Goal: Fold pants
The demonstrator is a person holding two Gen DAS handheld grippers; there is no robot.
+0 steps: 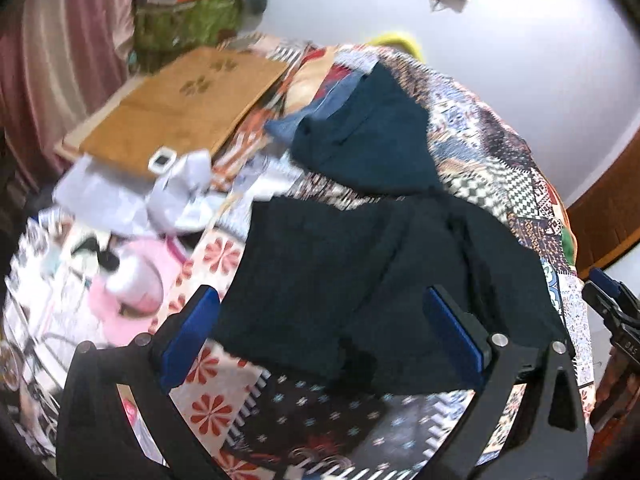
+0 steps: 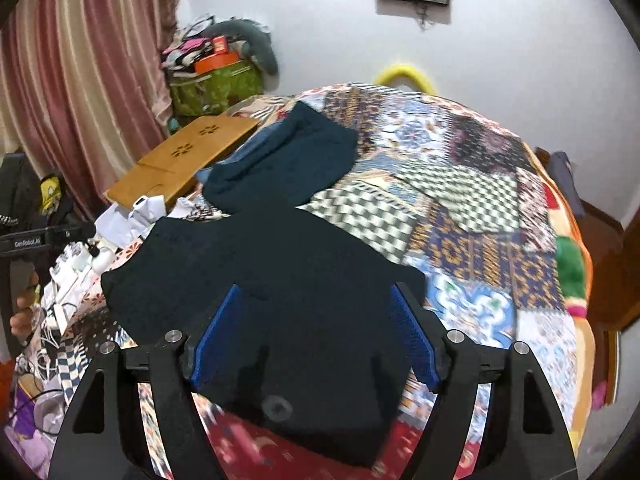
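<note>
Dark navy pants (image 1: 360,280) lie bunched on a patchwork bedspread (image 1: 500,152); they also show in the right wrist view (image 2: 280,280). A teal folded garment (image 1: 372,136) lies just beyond them, also visible from the right wrist (image 2: 288,160). My left gripper (image 1: 320,332) is open above the near edge of the pants, nothing between its blue pads. My right gripper (image 2: 316,336) is open over the pants' near part, which has a round button (image 2: 276,406). The right gripper also shows in the left wrist view at the right edge (image 1: 612,312).
A wooden lap board (image 1: 176,104) lies at the back left, with white and pink clutter (image 1: 132,280) and cables left of the pants. A green bag with boxes (image 2: 216,84) stands by the curtain. The bed's right edge drops to a wooden frame (image 2: 616,240).
</note>
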